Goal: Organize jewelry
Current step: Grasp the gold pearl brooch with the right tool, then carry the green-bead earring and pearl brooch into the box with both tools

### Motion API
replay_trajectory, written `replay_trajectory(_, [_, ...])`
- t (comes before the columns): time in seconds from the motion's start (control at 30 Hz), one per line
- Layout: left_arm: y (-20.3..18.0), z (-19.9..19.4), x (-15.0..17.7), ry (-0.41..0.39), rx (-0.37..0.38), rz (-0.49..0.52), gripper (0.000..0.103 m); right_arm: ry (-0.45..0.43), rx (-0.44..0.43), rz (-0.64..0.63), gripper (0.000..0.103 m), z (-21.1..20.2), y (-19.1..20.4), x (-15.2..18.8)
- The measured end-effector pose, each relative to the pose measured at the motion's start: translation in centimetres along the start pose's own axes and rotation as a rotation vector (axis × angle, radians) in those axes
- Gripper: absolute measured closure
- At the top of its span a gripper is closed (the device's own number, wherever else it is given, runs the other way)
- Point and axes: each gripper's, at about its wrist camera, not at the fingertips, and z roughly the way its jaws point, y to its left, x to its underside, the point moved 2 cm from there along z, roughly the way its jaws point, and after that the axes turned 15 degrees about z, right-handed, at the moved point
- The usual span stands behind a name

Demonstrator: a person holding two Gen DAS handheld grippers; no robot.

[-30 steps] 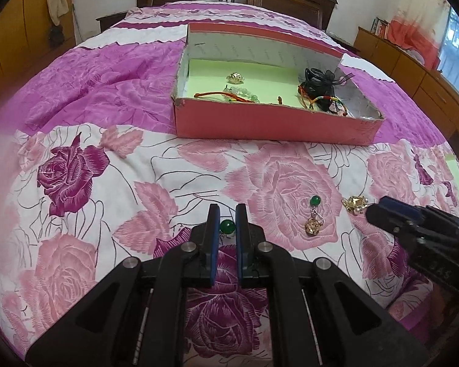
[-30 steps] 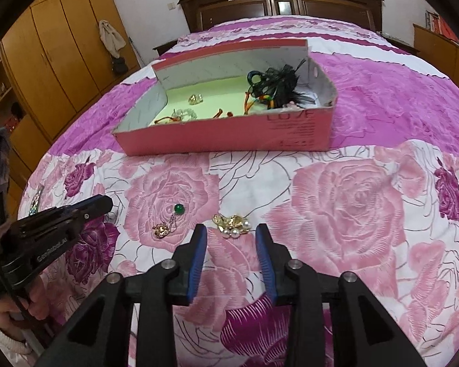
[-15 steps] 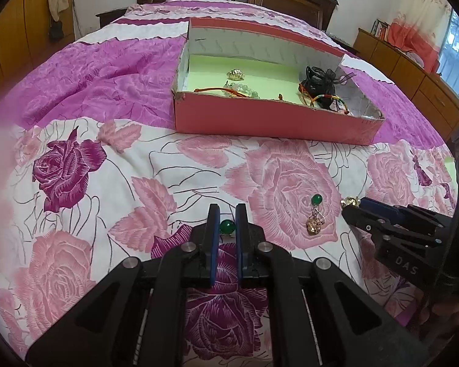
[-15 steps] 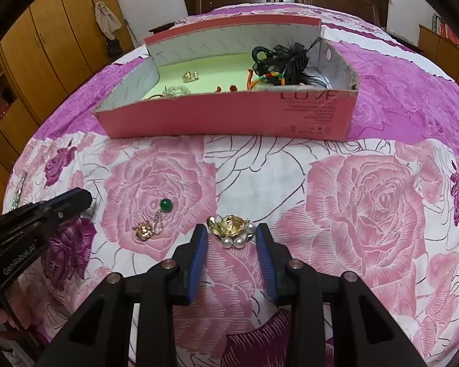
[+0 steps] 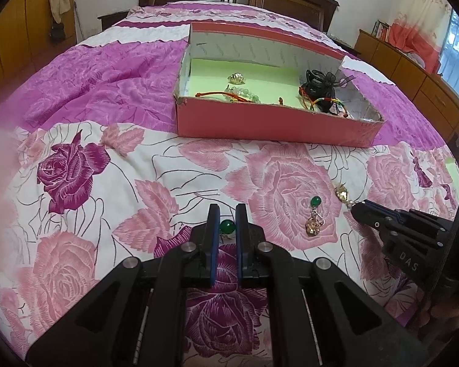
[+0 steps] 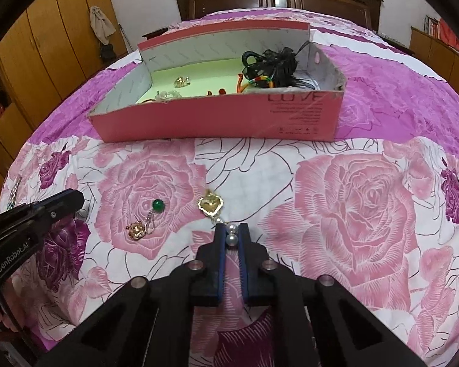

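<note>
Inside pink box [image 5: 269, 120]: bracelets [image 5: 241, 93], brooch [image 5: 235, 77] (black bow [image 5: 322, 84] too)

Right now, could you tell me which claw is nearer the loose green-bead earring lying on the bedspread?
Left, narrowly. The green-bead earring lies between them: left claw just beside it, right claw slightly farther, shut on the pearl brooch.

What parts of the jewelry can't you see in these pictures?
- Left wrist view: the rest of the green-bead piece, hidden behind the left hand-held gripper.
- Right wrist view: the beaded bracelet, partly behind the pink box wall.
- Right wrist view: the box's small print, too small.
</note>
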Motion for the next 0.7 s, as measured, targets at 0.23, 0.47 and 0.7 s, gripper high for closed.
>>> replay_trajectory(0.23, [-0.1, -0.3, 0.0, -0.004, -0.003, 0.003, 0.102, -0.021, -0.019, 0.009, 0.094, -0.6, -0.1, -0.1])
replay_trajectory(0.47, [-0.1, -0.4, -0.1, -0.006, -0.001, -0.001, 0.102, -0.054, -0.045, -0.007, 0.094, -1.5, 0.3, -0.3])
replay_trajectory(0.7, [0.0, -1.1, -0.6, -0.024, 0.012, -0.009, 0.102, -0.107, -0.068, -0.034, 0.094, -3.4, 1.1, -1.0])
